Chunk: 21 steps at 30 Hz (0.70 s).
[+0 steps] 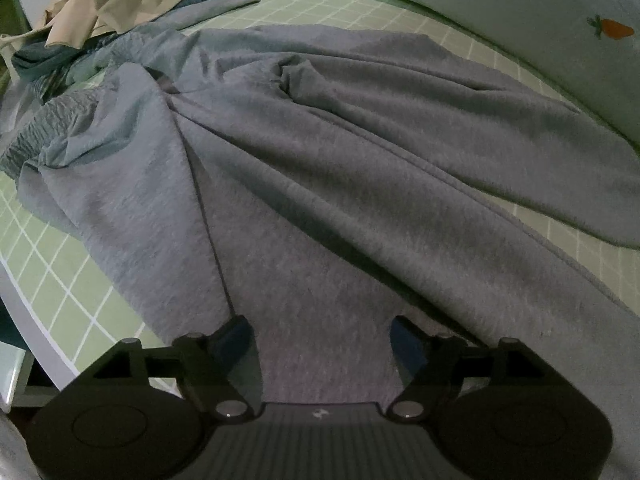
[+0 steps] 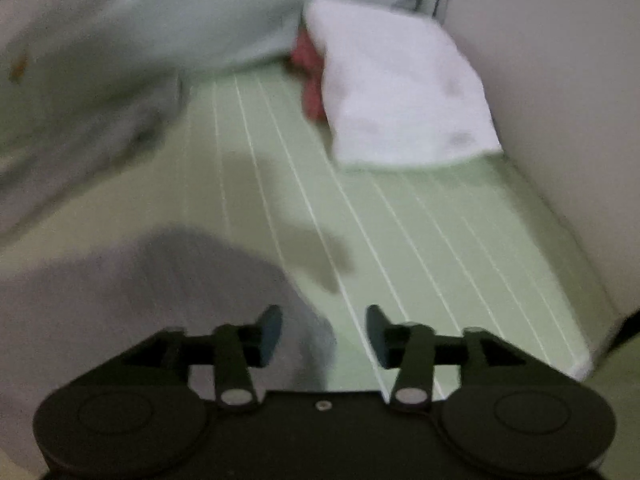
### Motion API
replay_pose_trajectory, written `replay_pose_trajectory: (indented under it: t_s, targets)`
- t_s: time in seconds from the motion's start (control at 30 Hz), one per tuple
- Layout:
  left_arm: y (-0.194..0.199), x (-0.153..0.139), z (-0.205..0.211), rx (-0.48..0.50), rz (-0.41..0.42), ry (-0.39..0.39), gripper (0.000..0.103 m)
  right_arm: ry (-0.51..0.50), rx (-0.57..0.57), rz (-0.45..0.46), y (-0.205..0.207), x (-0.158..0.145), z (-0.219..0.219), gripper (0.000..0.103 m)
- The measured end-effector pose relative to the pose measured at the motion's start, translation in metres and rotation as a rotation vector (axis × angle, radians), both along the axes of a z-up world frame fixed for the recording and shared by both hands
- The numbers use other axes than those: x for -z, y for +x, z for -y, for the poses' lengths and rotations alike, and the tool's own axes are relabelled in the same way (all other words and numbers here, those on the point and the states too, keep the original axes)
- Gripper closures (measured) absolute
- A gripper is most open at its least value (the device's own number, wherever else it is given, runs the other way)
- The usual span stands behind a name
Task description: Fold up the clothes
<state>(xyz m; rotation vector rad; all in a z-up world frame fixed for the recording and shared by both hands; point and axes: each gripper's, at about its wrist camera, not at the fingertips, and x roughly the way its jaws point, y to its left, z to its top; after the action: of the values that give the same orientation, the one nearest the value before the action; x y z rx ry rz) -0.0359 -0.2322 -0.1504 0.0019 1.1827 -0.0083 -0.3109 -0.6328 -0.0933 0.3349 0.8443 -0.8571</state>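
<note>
A grey knit garment (image 1: pixel 320 160) with an elastic waistband (image 1: pixel 44 128) lies spread and creased on the green checked sheet (image 1: pixel 52 280). In the left wrist view my left gripper (image 1: pixel 320 344) hovers over the garment's near end. Its jaws stand wide apart, the cloth lying loose under them and untouched by the pads. The right wrist view is blurred. There my right gripper (image 2: pixel 324 332) is open above the rounded end of the grey garment (image 2: pixel 140 280), where it meets the sheet (image 2: pixel 400 240). Nothing is pinched between its fingers.
A heap of beige and blue clothes (image 1: pixel 120 4) lies at the sheet's far left. A pale quilt with a carrot print (image 1: pixel 608 28) runs along the back. A folded white cloth (image 2: pixel 400 88) covers something red (image 2: pixel 310 84) near a wall (image 2: pixel 560 120). The bed's edge (image 1: pixel 28 332) is close on the left.
</note>
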Motion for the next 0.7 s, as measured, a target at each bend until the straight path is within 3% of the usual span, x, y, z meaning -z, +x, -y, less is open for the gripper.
replay_pose_trajectory:
  t_s: [0.1,0.23,0.33,0.37,0.47,0.5,0.53,0.7]
  targets:
    - [0.002,-0.001,-0.001,-0.005,-0.005,-0.001,0.023,0.011,-0.044,0.049,0.018,-0.004,0.012,0.036]
    - [0.005,0.000,0.000,-0.005,-0.013,0.001,0.020,0.069,-0.177,0.035,0.056,0.021,0.023,0.019]
    - [0.006,0.001,0.001,-0.003,-0.018,0.005,0.017,0.076,-0.244,-0.038,0.078,0.037,0.029,0.021]
    - [0.007,0.002,0.000,-0.006,-0.019,0.003,0.017,0.098,-0.258,-0.049,0.081,0.041,0.031,0.024]
    - [0.008,0.004,-0.001,-0.023,-0.024,0.002,0.014,0.145,-0.298,-0.034,0.084,0.039,0.029,0.053]
    - [0.009,0.004,0.000,-0.028,-0.029,0.004,0.013,0.170,-0.312,-0.025,0.087,0.036,0.032,0.082]
    - [0.010,0.005,0.001,-0.033,-0.033,0.005,0.012,0.194,-0.325,-0.017,0.090,0.032,0.035,0.099]
    - [0.011,0.005,0.002,-0.043,-0.046,0.004,0.010,0.141,-0.228,0.183,0.123,-0.007,0.066,0.100]
